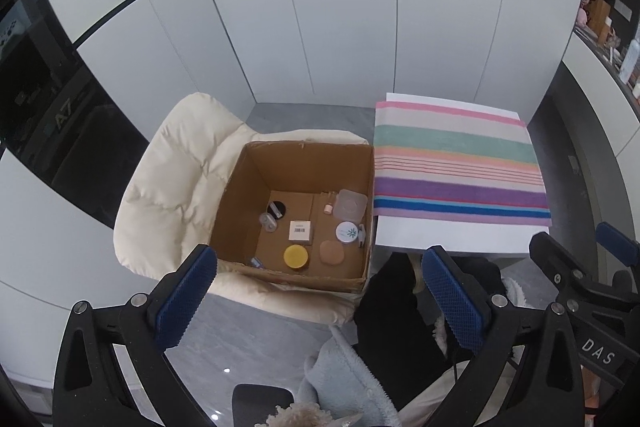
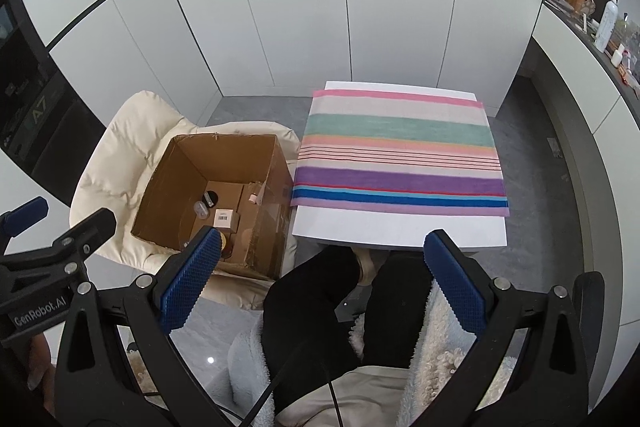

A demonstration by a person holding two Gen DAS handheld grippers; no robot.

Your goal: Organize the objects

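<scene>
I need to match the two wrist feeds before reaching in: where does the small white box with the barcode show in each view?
Left wrist: the white barcode box lies on the floor of the cardboard box, near the middle, above the yellow round lid.
Right wrist: the box is low in the carton, just above the left blue finger.
Shared landmark: the striped cloth right of the carton.

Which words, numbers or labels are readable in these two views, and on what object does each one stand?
"DAS": on the right gripper.
"GenRobot.AI": on the left gripper.
"A7": on the dark panel at left.
White barcode box in the cardboard box: print too small.
</scene>
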